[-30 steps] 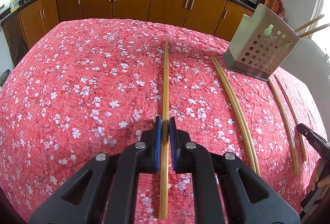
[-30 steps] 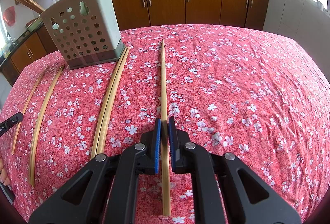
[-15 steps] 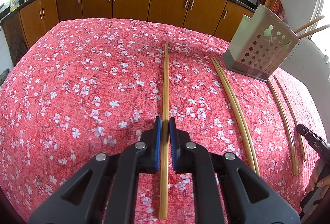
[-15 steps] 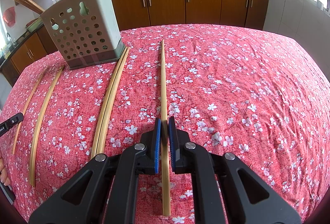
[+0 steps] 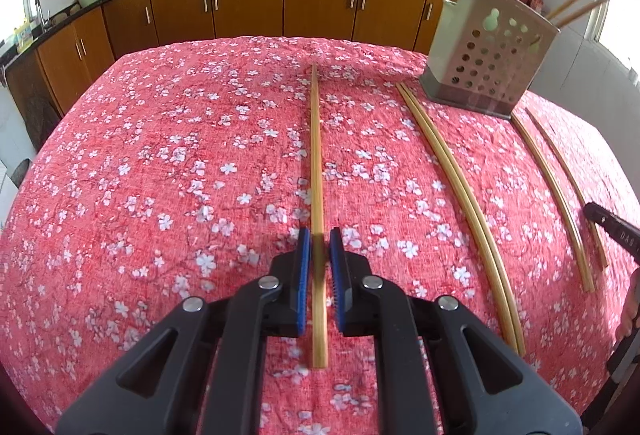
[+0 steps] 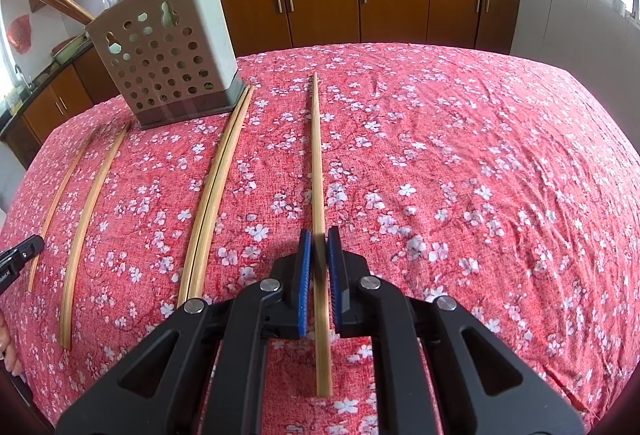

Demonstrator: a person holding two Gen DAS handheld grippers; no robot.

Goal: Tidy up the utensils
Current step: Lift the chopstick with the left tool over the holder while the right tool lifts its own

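Observation:
My left gripper (image 5: 319,241) is shut on a long bamboo chopstick (image 5: 316,151) and holds it lifted, pointing away over the red floral tablecloth (image 5: 160,163). My right gripper (image 6: 319,241) is shut on another bamboo chopstick (image 6: 317,155), also lifted. A grey perforated utensil holder (image 5: 490,59) stands at the back right in the left wrist view and at the back left in the right wrist view (image 6: 168,55), with several chopsticks in it.
A pair of chopsticks (image 5: 456,187) lies beside the holder, also in the right wrist view (image 6: 218,191). Two more single chopsticks (image 5: 548,191) lie farther out (image 6: 92,227). Kitchen cabinets (image 5: 248,3) run along the back.
Both grippers have lifted with their chopsticks, so the table looks a little lower and the holder nearer. The chopsticks on the cloth have not moved.

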